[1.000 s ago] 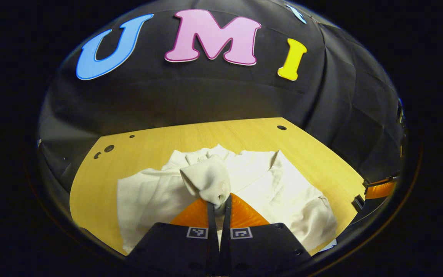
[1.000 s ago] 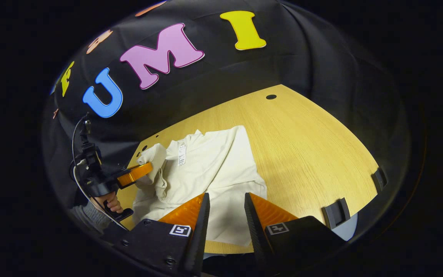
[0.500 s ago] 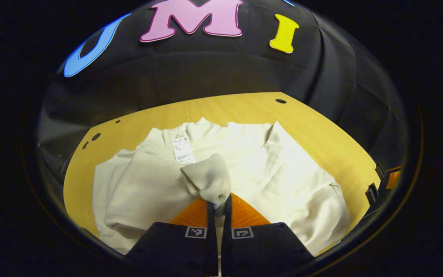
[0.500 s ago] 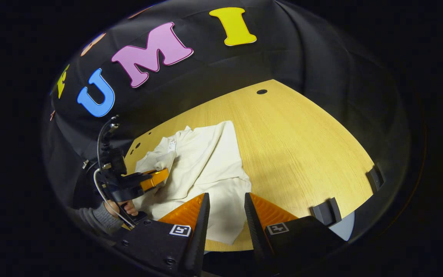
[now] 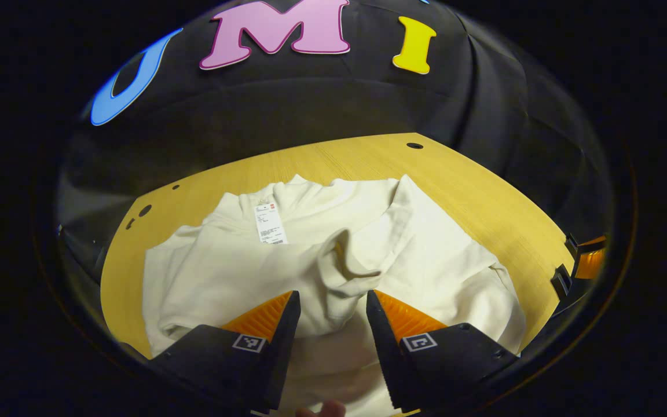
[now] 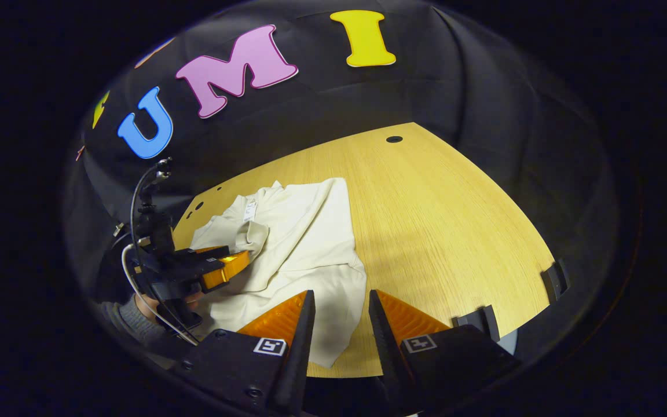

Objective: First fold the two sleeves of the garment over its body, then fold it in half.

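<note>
Garment (image 5: 241,278) lies spread on the worktop (image 5: 484,202), cream body face up with both sleeves now laid across its chest, so I judge the sleeve stage done (the nearer cuff (image 5: 345,269) sits bunched, not flat). My left gripper (image 5: 327,324) hangs over that cuff with jaws spread and empty; my right gripper (image 6: 340,324) hovers at the hem edge, jaws likewise apart. Folding in half remains outstanding.

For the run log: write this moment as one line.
left gripper: open, over garment | sleeve: on body | right gripper: open, idle | half-fold: pending
</note>
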`<state>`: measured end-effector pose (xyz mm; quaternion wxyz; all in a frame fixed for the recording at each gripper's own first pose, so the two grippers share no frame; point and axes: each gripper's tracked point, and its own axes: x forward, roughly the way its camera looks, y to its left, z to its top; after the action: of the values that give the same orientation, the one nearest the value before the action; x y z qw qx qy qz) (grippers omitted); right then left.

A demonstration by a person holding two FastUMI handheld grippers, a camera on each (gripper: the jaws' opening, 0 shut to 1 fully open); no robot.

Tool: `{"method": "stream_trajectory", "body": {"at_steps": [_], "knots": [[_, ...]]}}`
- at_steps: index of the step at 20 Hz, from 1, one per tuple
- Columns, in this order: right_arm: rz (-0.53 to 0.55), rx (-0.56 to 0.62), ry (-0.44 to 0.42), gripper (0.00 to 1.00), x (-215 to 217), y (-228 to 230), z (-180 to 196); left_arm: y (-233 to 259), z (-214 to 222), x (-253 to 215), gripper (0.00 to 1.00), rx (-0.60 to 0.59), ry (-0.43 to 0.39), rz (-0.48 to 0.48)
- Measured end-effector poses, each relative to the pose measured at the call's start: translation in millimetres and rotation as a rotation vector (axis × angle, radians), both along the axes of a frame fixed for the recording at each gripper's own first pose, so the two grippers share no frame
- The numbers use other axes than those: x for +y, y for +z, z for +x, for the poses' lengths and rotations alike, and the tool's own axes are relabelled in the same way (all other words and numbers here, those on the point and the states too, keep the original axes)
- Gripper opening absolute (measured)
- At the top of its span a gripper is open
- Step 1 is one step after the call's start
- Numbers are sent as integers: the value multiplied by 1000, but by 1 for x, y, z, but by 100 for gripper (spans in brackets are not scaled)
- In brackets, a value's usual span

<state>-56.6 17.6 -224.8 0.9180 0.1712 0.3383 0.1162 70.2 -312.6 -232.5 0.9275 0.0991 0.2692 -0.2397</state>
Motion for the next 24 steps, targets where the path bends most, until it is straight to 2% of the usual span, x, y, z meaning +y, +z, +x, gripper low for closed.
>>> {"method": "stream_trajectory", "body": {"at_steps": [1, 5, 10, 11, 12, 13, 14, 16, 17, 18, 24], "knots": [[-6, -3, -1, 59, 1, -2, -1, 5, -8, 6, 73, -1, -8, -9], [-34, 2, 30, 59, 20, -8, -9, 27, -39, 53, 73, -8, 1, -58], [-75, 26, 82, 60, 39, -29, -30, 26, -77, 133, 73, 18, 84, -91], [-85, 34, 92, 46, 42, -35, -35, 19, -85, 149, 73, 31, 101, -84], [-96, 40, 100, 60, 43, -41, -40, 11, -91, 165, 72, 42, 121, -78], [-99, 53, 103, 46, 44, -49, -45, 2, -99, 180, 73, 57, 143, -71], [-99, 70, 102, 59, 45, -57, -50, -7, -107, 193, 73, 73, 166, -65], [-98, 102, 94, 63, 46, -69, -62, -20, -121, 215, 73, 94, 203, -55], [-100, 115, 89, 51, 45, -75, -65, -26, -127, 226, 73, 102, 222, -51], [-103, 125, 87, 65, 44, -80, -68, -32, -133, 234, 73, 117, 239, -52], [-107, 153, 93, 66, 47, -94, -77, -64, -152, 259, 73, 203, 326, -78]]}}
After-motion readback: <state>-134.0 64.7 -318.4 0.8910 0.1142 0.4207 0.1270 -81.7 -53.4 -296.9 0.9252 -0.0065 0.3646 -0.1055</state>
